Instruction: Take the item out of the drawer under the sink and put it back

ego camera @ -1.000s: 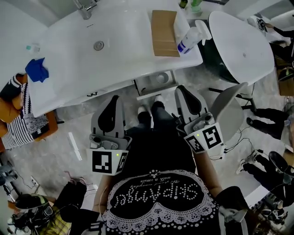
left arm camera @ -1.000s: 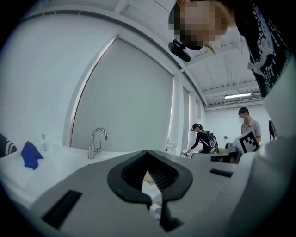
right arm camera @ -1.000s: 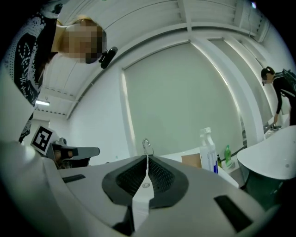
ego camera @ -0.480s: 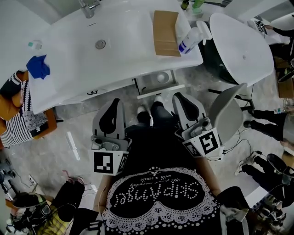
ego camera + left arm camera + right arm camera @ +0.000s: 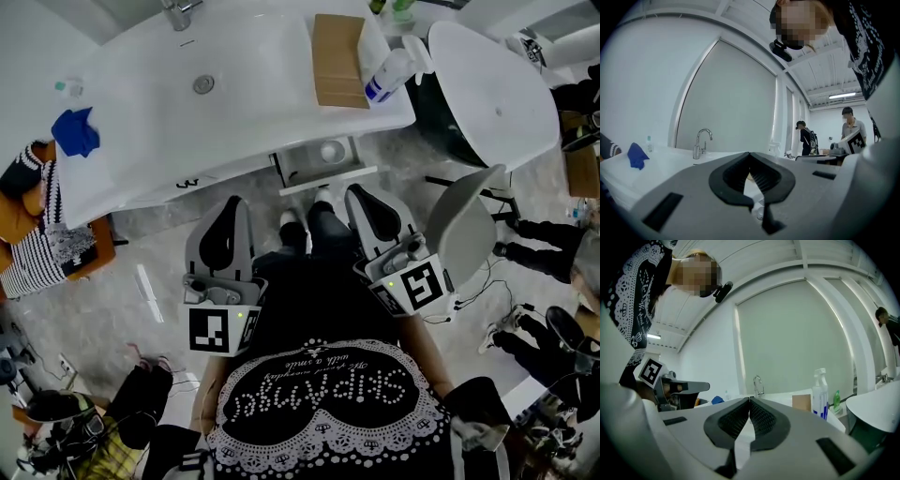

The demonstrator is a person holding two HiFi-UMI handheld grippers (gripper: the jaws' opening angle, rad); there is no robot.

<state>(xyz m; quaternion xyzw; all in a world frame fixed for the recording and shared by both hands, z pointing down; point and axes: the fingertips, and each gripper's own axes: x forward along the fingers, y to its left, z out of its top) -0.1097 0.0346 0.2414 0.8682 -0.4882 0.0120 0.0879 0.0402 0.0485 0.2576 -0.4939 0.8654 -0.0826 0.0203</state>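
Left claw [image 5: 750,154] and right claw [image 5: 750,400], clenched empty, face the white sink counter [image 5: 253,112].

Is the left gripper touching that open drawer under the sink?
Apart. The head view shows bare floor between the left gripper and the drawer.

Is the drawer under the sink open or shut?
Open. The drawer sticks out from under the sink, and you can look down into it and see a round white thing inside.
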